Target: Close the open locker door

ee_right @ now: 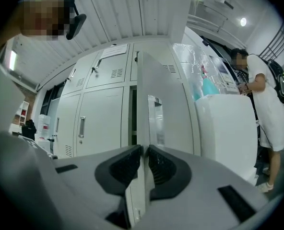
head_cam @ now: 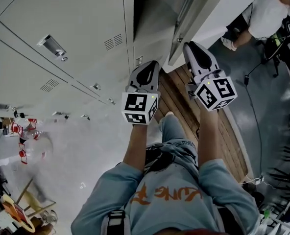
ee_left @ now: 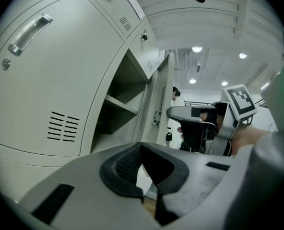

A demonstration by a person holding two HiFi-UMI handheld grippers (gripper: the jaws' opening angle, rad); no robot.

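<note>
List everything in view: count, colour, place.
grey metal lockers: several, grey, left and ahead, doors shut
open grey metal locker door: 1, grey, standing out from the lockers
white box-shaped unit: 1, white, right of that door
brown wooden plank strip: 1, brown, floor at the lockers' foot
person in white clothing: 1, white, far right beside the unit
left tool: 1, grey, jaws together, empty
right tool: 1, grey, jaws closed on the door's edge
</note>
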